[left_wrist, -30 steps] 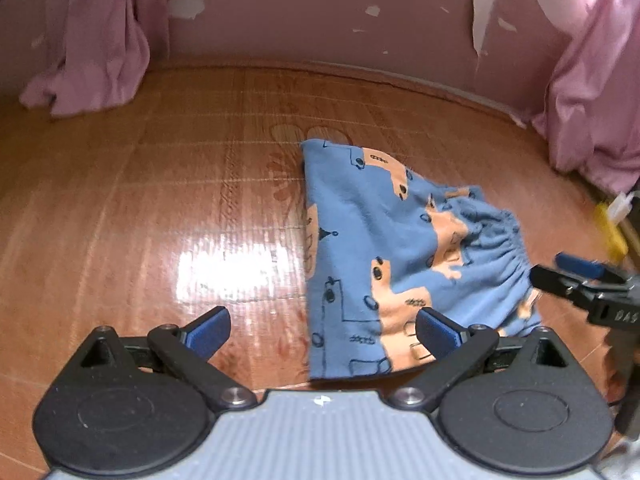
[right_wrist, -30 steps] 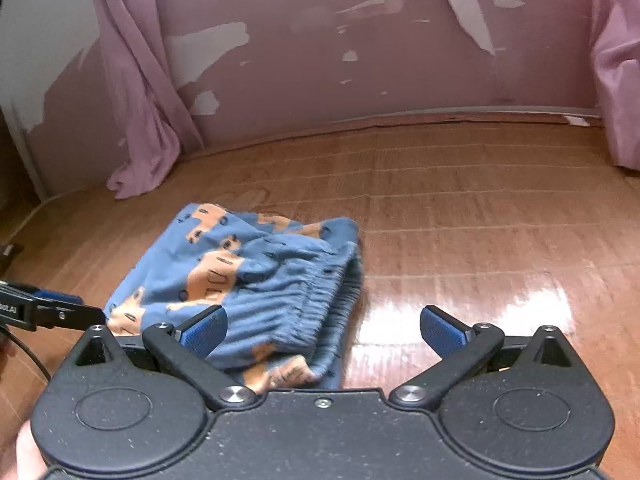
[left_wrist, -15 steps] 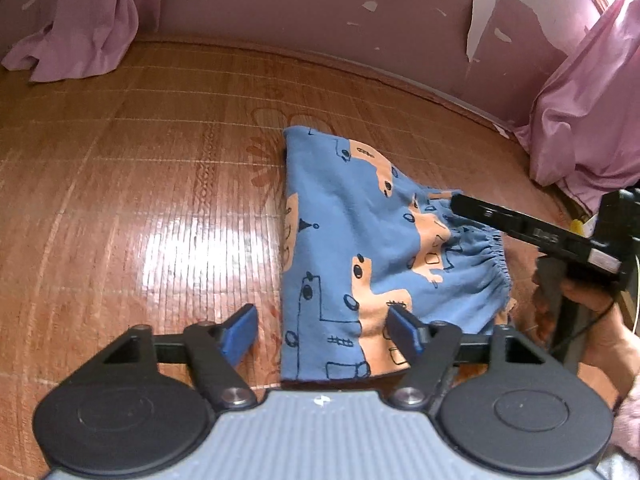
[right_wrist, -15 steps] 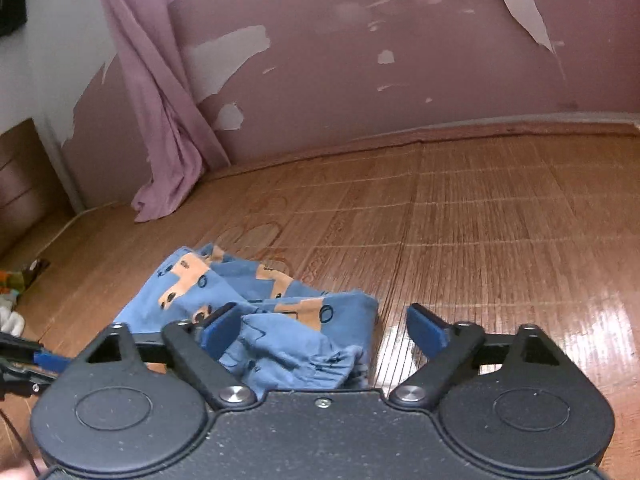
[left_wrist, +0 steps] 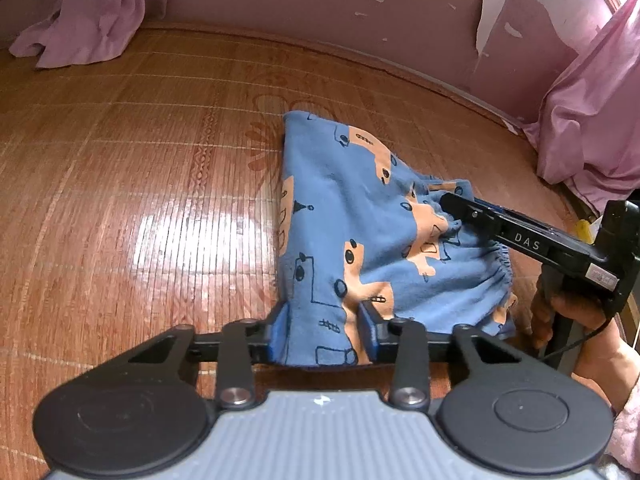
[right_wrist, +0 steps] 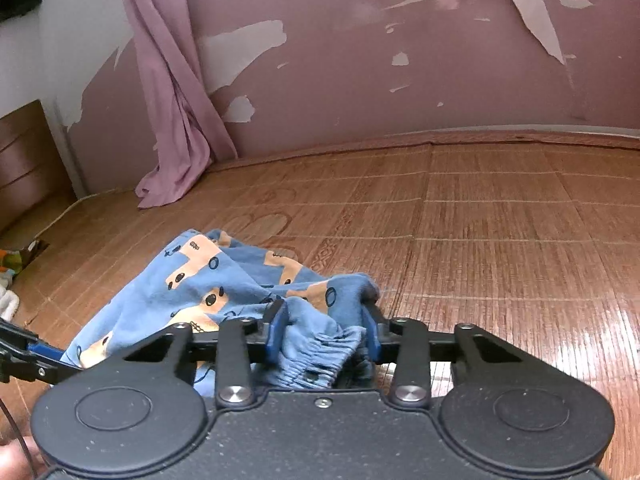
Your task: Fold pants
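Observation:
Blue pants point(left_wrist: 352, 208) with orange prints lie folded on the bamboo mat point(left_wrist: 140, 184). The near hem corner sits between the blue pads of my left gripper point(left_wrist: 324, 330), which is shut on it. In the right wrist view the gathered waistband of the pants point(right_wrist: 192, 292) is bunched and lifted between the pads of my right gripper point(right_wrist: 323, 334), shut on it. The left wrist view also shows the right gripper point(left_wrist: 448, 202) with its tips at the waistband and a person's hand point(left_wrist: 568, 312) holding it. At the left edge of the right wrist view the left gripper point(right_wrist: 36, 350) shows.
Pink curtains hang at the back left point(left_wrist: 80, 12) and at the right point(left_wrist: 592, 128). A peeling pink wall point(right_wrist: 400, 60) borders the mat. Small items point(right_wrist: 12, 272) lie off the mat at the left. Bare mat spreads left of the pants.
Both grippers moved in onto the pants and closed: the left on the near hem corner, the right on the waistband, which now stands bunched and lifted.

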A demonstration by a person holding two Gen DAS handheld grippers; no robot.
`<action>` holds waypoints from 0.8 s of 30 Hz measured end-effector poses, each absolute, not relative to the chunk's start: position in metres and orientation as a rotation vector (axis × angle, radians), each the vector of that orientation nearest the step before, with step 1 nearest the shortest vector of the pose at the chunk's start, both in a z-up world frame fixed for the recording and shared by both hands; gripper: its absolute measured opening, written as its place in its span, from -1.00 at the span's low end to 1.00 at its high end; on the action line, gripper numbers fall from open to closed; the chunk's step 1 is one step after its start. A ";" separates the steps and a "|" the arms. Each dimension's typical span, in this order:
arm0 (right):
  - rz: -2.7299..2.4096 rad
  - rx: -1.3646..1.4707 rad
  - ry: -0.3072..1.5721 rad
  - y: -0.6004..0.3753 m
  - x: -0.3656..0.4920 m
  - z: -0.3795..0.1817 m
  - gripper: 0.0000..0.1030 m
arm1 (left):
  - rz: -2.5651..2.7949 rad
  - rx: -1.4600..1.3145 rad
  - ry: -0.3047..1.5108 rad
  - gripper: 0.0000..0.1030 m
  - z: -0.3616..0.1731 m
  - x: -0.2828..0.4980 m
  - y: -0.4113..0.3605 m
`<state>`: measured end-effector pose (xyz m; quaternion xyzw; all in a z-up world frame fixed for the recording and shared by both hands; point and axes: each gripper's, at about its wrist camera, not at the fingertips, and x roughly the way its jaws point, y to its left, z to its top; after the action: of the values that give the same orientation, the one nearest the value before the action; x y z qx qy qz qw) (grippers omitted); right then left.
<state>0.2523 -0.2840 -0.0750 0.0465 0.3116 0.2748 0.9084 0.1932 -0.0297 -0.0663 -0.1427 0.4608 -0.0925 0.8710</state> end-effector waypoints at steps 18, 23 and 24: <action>0.483 -0.137 0.491 -0.258 0.219 -0.062 -0.66 | -0.133 -0.204 0.974 -0.47 -0.058 0.191 -0.046; 0.473 -0.193 0.469 -0.254 0.213 -0.059 -0.67 | -0.134 -0.197 0.966 -0.52 -0.057 0.190 -0.046; 0.471 -0.203 0.464 -0.253 0.211 -0.058 -0.67 | -0.134 -0.198 0.964 -0.53 -0.057 0.190 -0.045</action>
<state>0.2112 -0.2528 -0.0585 -0.0994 0.2273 0.2308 0.9408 0.1901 -0.0452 -0.0573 -0.0949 0.4625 -0.0643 0.8792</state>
